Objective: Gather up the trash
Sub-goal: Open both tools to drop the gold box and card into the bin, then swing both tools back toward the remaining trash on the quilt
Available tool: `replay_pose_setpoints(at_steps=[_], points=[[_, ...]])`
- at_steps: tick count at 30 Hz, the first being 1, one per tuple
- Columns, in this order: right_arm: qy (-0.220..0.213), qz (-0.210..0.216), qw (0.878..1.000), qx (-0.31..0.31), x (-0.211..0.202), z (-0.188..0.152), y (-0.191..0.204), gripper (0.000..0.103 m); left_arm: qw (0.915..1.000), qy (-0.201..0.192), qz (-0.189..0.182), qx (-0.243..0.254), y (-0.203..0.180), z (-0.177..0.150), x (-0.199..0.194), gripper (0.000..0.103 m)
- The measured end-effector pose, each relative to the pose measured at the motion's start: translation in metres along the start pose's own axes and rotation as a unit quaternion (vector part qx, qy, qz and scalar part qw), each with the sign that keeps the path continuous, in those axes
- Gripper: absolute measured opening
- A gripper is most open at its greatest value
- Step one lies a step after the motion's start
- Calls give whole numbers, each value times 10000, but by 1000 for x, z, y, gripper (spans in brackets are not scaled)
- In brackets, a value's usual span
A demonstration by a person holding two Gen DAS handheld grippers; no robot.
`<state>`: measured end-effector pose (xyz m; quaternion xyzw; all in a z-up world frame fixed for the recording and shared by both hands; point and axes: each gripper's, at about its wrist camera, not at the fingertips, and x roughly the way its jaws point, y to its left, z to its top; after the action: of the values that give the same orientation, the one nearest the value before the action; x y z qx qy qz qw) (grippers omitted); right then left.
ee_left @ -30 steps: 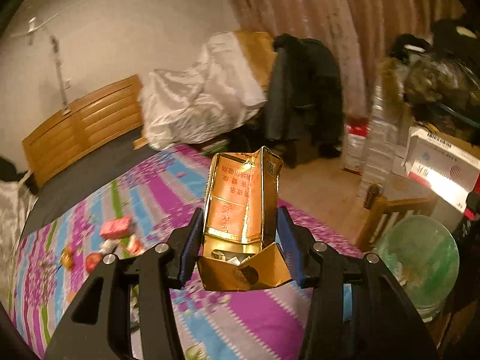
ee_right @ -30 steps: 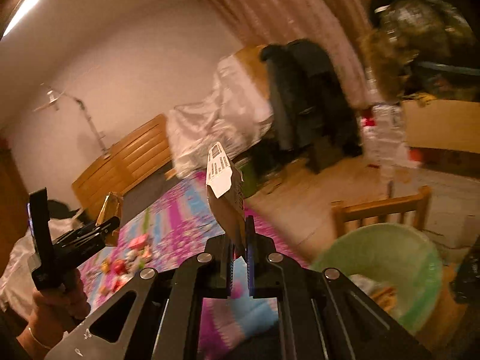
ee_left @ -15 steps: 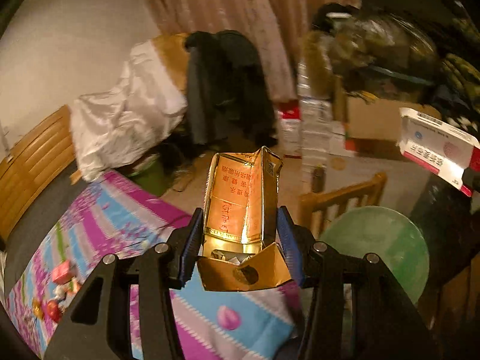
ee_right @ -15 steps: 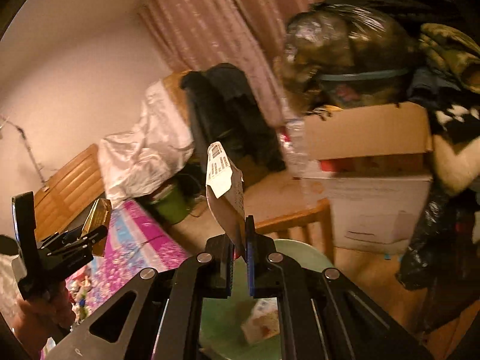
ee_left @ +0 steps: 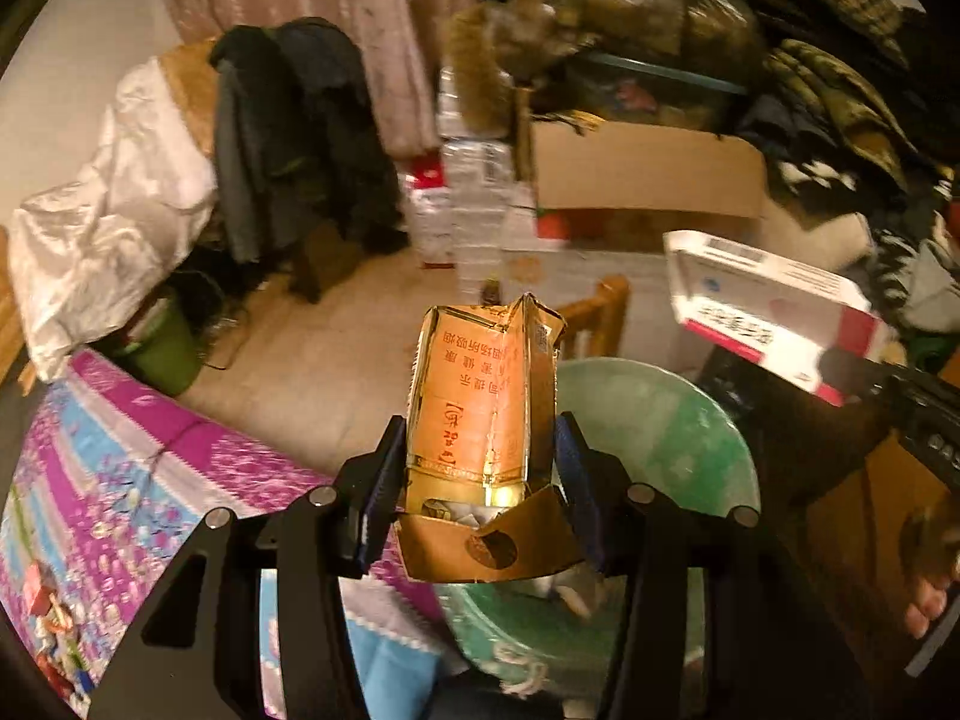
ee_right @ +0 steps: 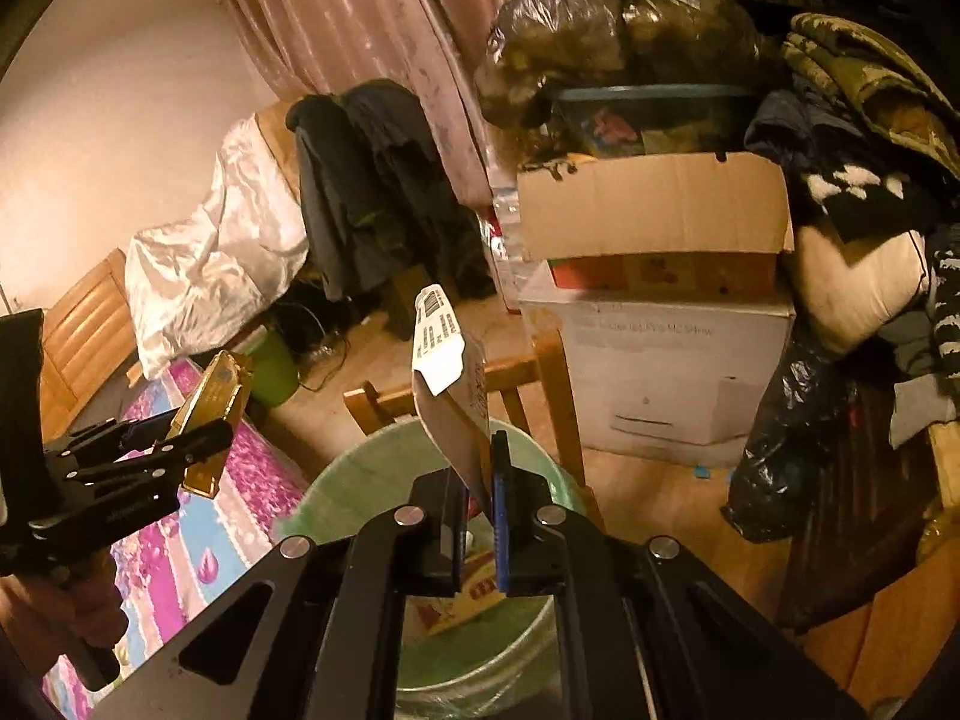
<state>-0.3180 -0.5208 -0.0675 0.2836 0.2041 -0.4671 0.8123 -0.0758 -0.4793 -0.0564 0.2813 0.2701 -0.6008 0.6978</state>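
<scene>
Green bin (ee_right: 360, 480) with scraps under both clamped boxes

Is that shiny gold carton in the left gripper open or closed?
Open. The gold cardboard carton has its end flap folded outward toward the camera, showing crumpled white scraps inside, while the left gripper clamps its sides.

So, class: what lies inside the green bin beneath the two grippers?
Inside the green bin, printed cardboard scraps lie at the bottom. The right gripper and its white box cover the rest.
</scene>
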Motion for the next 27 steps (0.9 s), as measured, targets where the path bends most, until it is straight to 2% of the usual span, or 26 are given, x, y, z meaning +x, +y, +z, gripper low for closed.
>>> replay_pose_setpoints(at_steps=[3, 5, 6, 8, 9, 14, 20, 27], points=[[90, 80, 9999, 85, 5, -3, -1, 8, 9995, 54, -313, 32, -6, -3, 5, 48], [322, 304, 9990, 71, 17, -8, 0, 9, 9978, 164, -644, 40, -8, -4, 11, 51], [390, 333, 9986, 97, 21, -8, 0, 10, 9969, 257, -739, 81, -10, -4, 16, 65], [409, 381, 9978, 346, 28, -13, -7, 24, 9980, 273, -566, 116, -9, -5, 22, 88], [396, 429, 9972, 458, 29, -15, -10, 25, 9987, 216, -464, 82, -6, -7, 23, 88], [379, 315, 9973, 536, 33, -19, -18, 24, 9980, 367, -429, -280, 10, -11, 28, 88], [306, 406, 9982, 320, 32, -15, -6, 24, 9984, 345, -251, -377, 16, -17, 21, 88], [108, 582, 9982, 17, 31, -10, 26, 24, 9963, 102, 402, -755, 49, -35, -1, 88]])
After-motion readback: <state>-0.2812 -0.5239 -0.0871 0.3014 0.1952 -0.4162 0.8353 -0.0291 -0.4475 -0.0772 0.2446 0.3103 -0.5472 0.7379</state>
